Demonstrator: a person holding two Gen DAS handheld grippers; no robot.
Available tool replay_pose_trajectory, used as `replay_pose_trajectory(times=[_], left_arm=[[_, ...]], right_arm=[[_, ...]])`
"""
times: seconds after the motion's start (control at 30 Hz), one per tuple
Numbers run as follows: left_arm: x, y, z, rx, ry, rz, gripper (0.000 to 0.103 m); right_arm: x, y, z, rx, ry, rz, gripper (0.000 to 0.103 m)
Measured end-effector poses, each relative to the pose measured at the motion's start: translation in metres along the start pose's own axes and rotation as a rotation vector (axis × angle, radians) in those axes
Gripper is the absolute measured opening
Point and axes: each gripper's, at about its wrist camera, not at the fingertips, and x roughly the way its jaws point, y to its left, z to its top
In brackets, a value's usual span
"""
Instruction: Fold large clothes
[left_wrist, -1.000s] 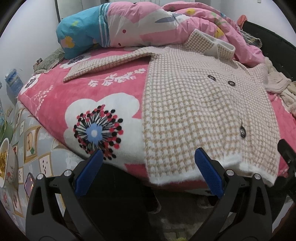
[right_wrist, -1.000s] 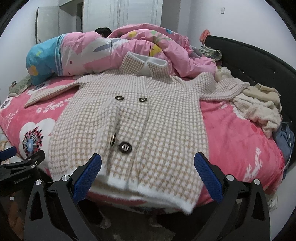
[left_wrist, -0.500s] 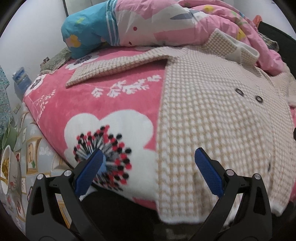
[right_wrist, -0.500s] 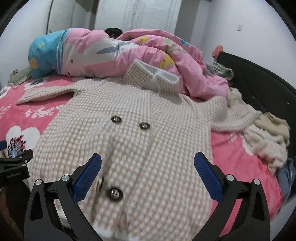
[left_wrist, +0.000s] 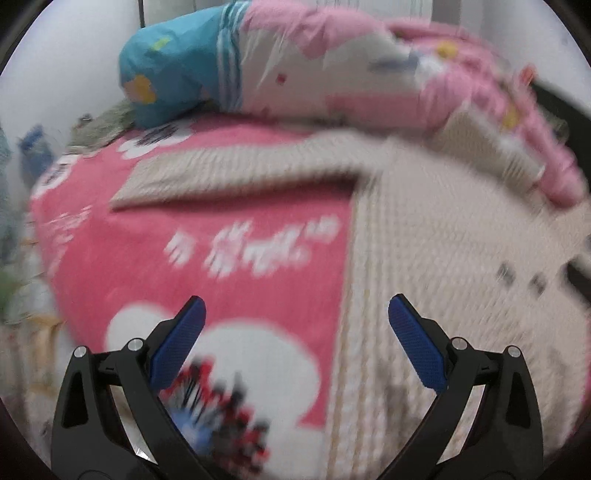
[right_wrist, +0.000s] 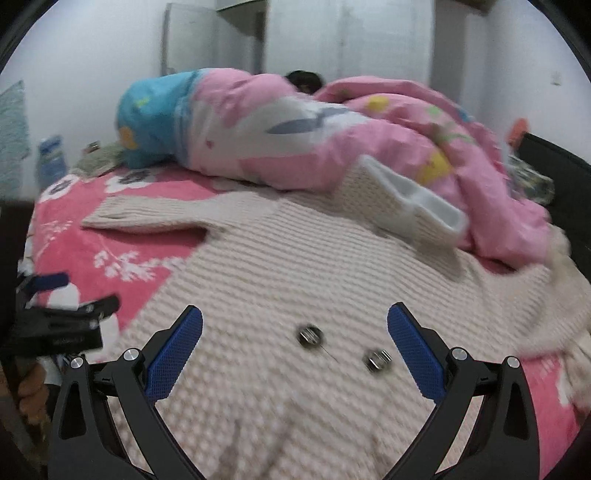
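A beige and white checked knit coat (right_wrist: 314, 280) lies spread flat, front up, on a pink bed, collar (right_wrist: 410, 201) toward the far side. Its left sleeve (left_wrist: 236, 173) stretches out over the pink blanket. Two metal buttons (right_wrist: 309, 335) show on the chest. My left gripper (left_wrist: 295, 314) hangs open over the coat's left side edge, empty. My right gripper (right_wrist: 294, 317) is open above the chest, close to the buttons, holding nothing. The left gripper (right_wrist: 66, 317) also appears at the left edge of the right wrist view. Both views are blurred.
A pink blanket (left_wrist: 155, 258) with white flowers covers the bed. A rolled pink and blue duvet (right_wrist: 258, 133) is heaped behind the collar. A dark headboard (right_wrist: 561, 173) runs along the right. Small items (right_wrist: 50, 158) stand beyond the bed's left edge.
Both grippers have moved forward over the bed, from its near edge to above the coat's body. The hem has dropped out of sight. Both stay open.
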Motion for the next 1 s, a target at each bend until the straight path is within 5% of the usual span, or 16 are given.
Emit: replay_pose_trajectory(times=[0.1, 0.23, 0.37, 0.47, 0.53, 0.8, 1.0], left_arm=[[0.005, 0.028, 0.019, -0.117, -0.094, -0.161, 0.096], [0.027, 0.058, 0.045, -0.208, -0.103, -0.193, 0.096], [0.061, 0.092, 0.069, -0.274, -0.076, -0.062, 0.096], [0.093, 0.129, 0.085, -0.361, -0.016, 0.158, 0.096], [0.106, 0.154, 0.092, -0.433, 0.010, 0.235, 0.096], [0.153, 0.213, 0.094, -0.631, 0.072, 0.393, 0.093], [0.154, 0.204, 0.101, -0.568, -0.013, 0.485, 0.048]], right_arm=[[0.042, 0.009, 0.012, -0.019, 0.059, 0.074, 0.098], [0.088, 0.021, 0.019, -0.039, 0.132, 0.087, 0.098], [0.119, 0.028, 0.020, -0.013, 0.199, 0.106, 0.098], [0.126, 0.028, 0.020, 0.007, 0.215, 0.113, 0.098], [0.127, 0.031, 0.019, -0.002, 0.214, 0.110, 0.098], [0.136, 0.041, 0.015, -0.030, 0.243, 0.080, 0.098], [0.134, 0.039, 0.018, -0.025, 0.234, 0.052, 0.098]])
